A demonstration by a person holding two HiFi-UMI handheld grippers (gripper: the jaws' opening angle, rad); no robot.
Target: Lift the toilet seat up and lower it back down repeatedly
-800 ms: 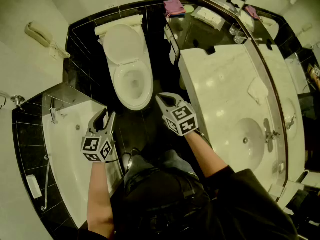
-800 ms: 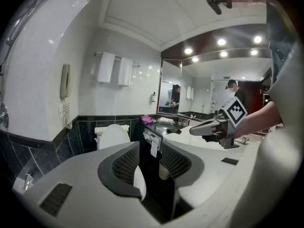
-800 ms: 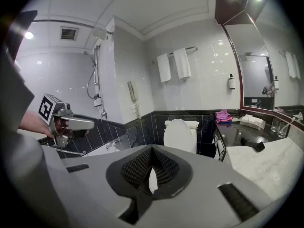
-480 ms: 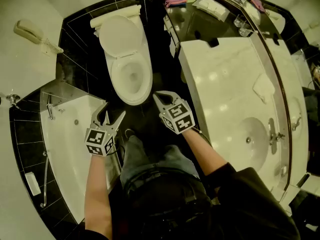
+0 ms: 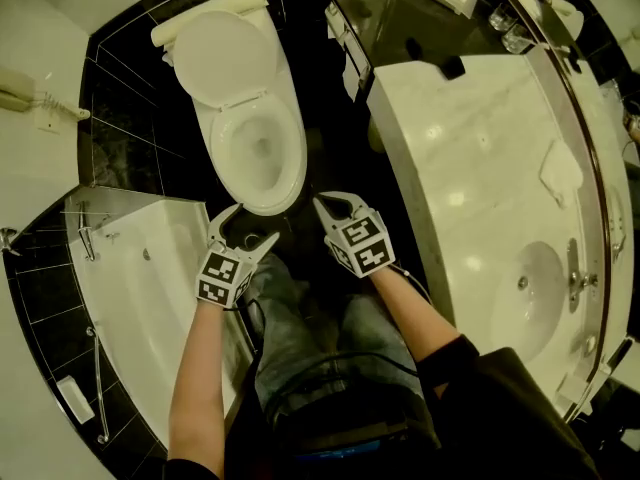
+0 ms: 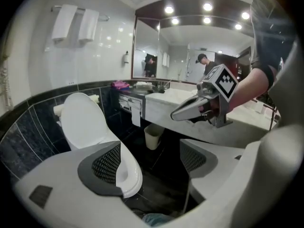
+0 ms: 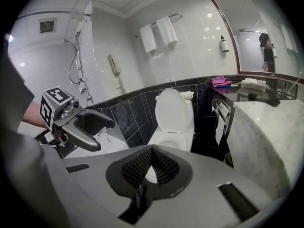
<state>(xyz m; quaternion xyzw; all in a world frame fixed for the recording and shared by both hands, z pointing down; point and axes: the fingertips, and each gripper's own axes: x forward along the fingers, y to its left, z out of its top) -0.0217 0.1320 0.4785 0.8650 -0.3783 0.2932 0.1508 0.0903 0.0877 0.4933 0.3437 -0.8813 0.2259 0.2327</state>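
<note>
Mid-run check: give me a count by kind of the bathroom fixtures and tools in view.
Toilet: 1
Bathtub: 1
Sink basin: 1
Wall phone: 1
Waste bin: 1
Hanging towels: 2
Hand-held grippers, left and right: 2
Total: 9

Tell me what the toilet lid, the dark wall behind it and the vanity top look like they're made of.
Toilet lid: smooth glossy white, probably plastic; ceramic can't be ruled out.
Dark wall: polished black stone or stone-look tile, with grout lines and pale veins.
Vanity top: pale polished marble or imitation, mirroring light spots.
</note>
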